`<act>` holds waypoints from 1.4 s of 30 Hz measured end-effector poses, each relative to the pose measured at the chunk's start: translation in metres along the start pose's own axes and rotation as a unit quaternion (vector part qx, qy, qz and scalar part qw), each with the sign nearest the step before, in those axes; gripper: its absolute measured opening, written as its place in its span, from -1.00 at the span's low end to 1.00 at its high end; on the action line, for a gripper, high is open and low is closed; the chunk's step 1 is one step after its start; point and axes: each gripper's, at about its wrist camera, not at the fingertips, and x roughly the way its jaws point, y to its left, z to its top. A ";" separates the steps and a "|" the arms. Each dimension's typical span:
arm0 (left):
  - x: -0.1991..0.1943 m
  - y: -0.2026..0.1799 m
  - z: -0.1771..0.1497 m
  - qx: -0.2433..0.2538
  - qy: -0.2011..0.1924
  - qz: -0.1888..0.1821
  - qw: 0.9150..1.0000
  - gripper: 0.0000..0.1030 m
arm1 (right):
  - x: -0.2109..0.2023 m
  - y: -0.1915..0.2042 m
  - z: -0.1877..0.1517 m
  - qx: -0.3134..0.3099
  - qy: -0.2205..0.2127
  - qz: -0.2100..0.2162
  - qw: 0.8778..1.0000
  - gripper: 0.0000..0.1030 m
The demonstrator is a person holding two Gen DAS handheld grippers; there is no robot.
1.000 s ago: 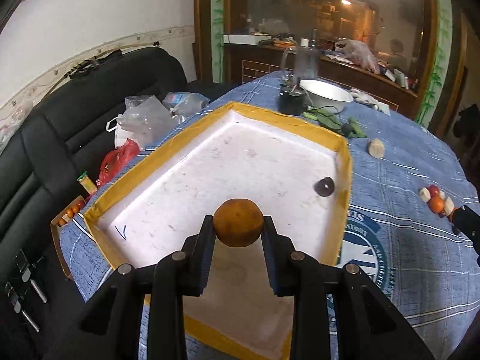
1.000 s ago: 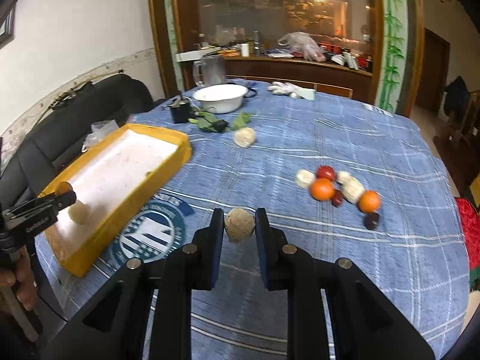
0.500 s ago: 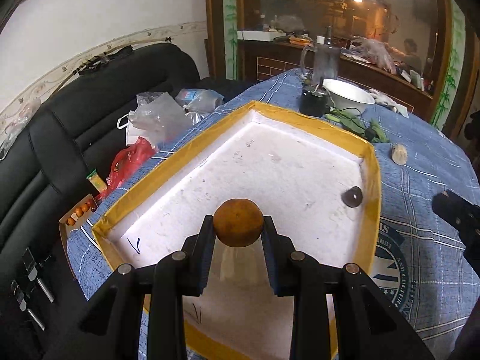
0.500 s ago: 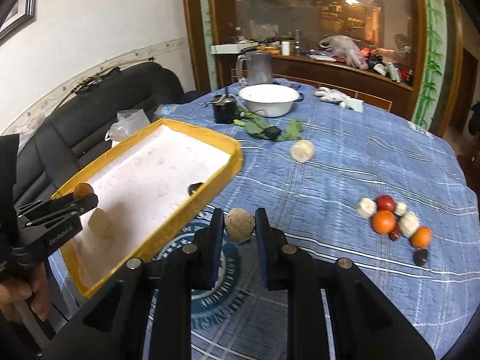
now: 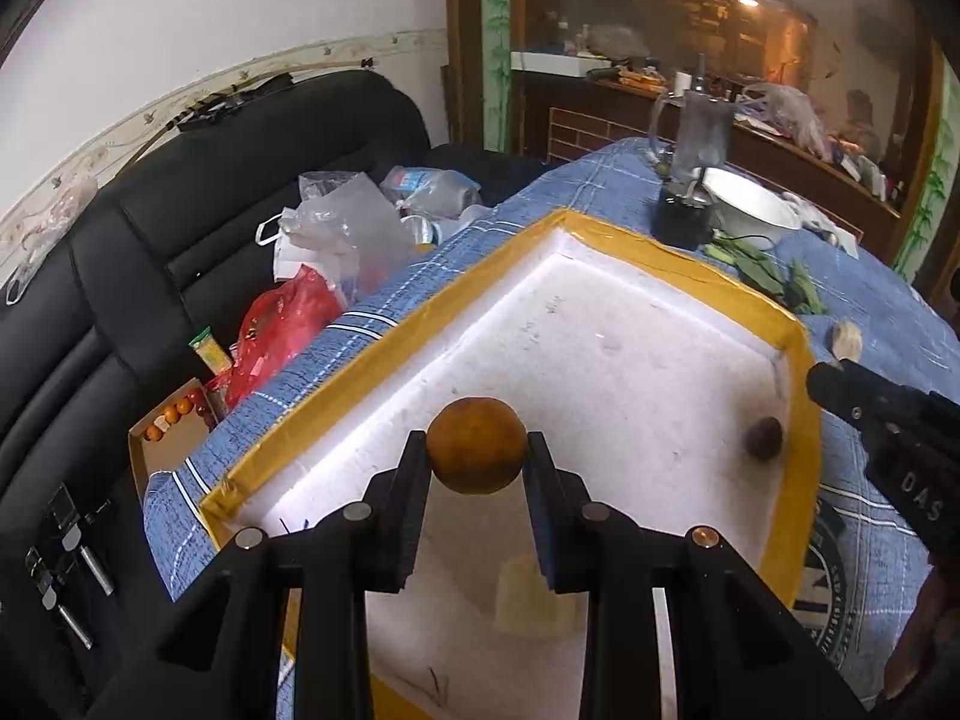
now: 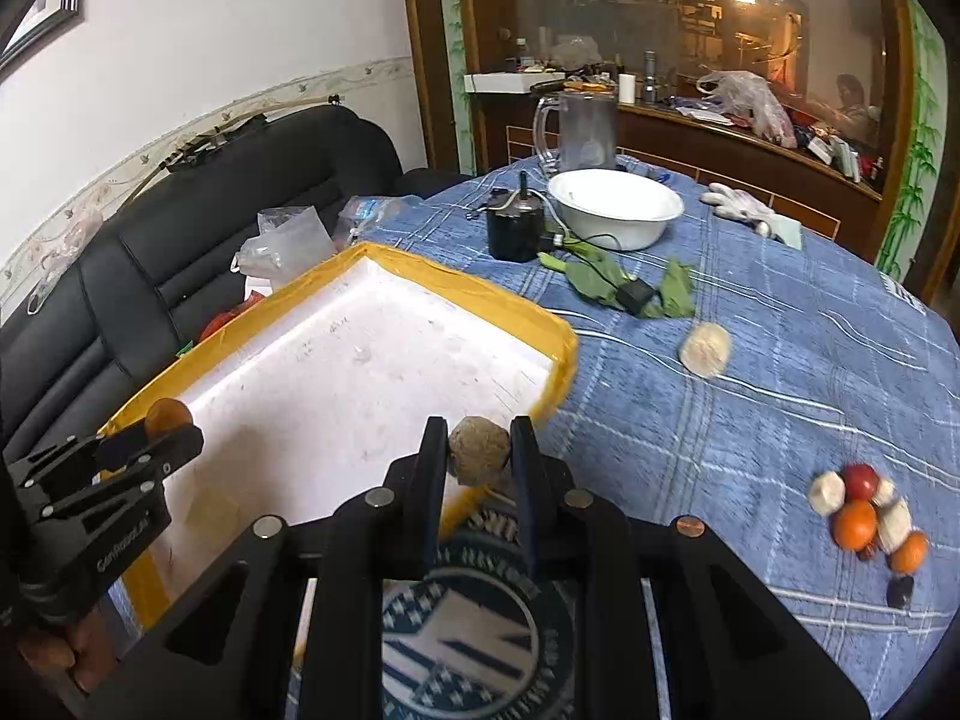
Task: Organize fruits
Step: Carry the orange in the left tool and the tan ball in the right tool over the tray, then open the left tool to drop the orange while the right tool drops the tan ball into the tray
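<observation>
The left gripper (image 5: 477,450) has its fingers closed on an orange (image 5: 477,445), which hangs above the white floor of the tray (image 5: 384,354), toward the tray's near end. The tray is a shallow white foam box with a yellow taped rim, lying at the left edge of the surface (image 6: 780,372), which is covered in a blue checked cloth. Inside the tray a small dark fruit (image 5: 763,437) sits against the right wall, and a pale chunk (image 5: 531,597) lies on the floor just below the left fingers.

The right gripper (image 6: 479,450) has its fingers pressed against a rough tan ball (image 6: 479,450), held over the tray's right rim near its near corner. In the left wrist view this gripper's tip shows at the right edge, above the tray's right wall.

Near the right edge of the surface lies a cluster of fruit (image 6: 864,516): two oranges, a red one, pale pieces and a dark one, touching or just beside one another. A lone pale round fruit (image 6: 705,349) lies between that cluster and the tray's far right corner. Toward the far edge stand a white bowl (image 6: 615,207), a glass jug (image 6: 579,132), a small black pot (image 6: 515,231) and some green leaves (image 6: 600,282); a white glove (image 6: 741,207) lies beyond the bowl. A black sofa (image 5: 180,228) with plastic bags (image 5: 342,228) runs alongside the left edge.
</observation>
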 end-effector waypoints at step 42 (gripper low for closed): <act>0.021 0.021 -0.003 -0.019 0.041 0.030 0.999 -0.35 | 0.093 0.033 0.017 -0.030 0.064 0.011 0.997 -0.55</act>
